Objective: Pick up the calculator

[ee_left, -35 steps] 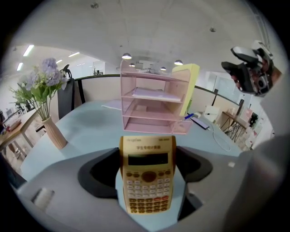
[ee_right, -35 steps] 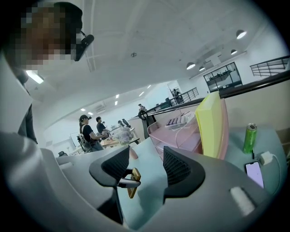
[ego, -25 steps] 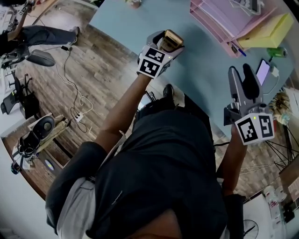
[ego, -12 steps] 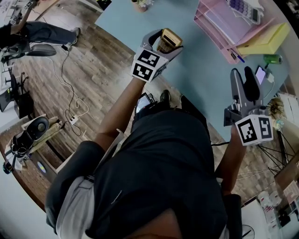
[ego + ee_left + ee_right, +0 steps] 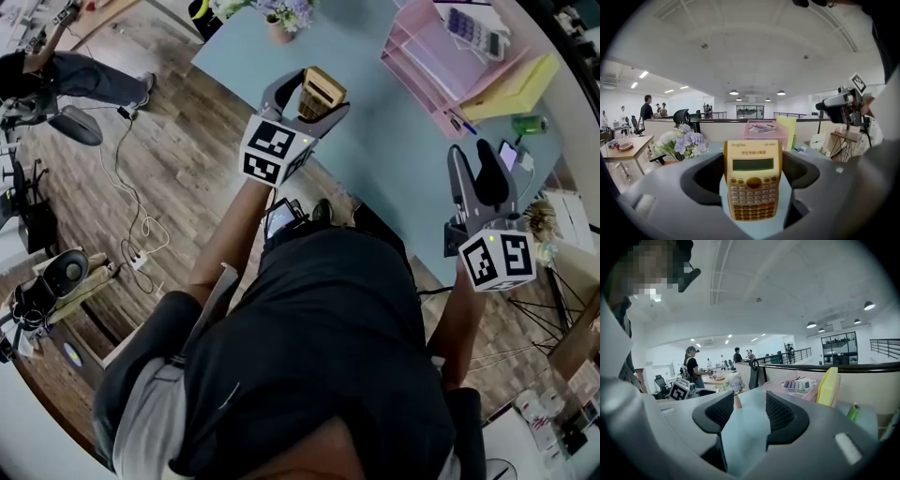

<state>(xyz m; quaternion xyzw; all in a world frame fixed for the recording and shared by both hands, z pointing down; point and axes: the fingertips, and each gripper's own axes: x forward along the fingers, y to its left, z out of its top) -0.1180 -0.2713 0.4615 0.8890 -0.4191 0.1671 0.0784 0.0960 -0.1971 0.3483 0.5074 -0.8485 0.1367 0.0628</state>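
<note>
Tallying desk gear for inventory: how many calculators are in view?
2. A yellow calculator is held in the left gripper; a white calculator with purple keys lies atop the pink tray. Others may be hidden.

You're in an open-plan office, pale blue desk [image 5: 394,122], pink plastic letter tray [image 5: 417,52], black swivel chair [image 5: 682,117], round ceiling lights [image 5: 734,92].
</note>
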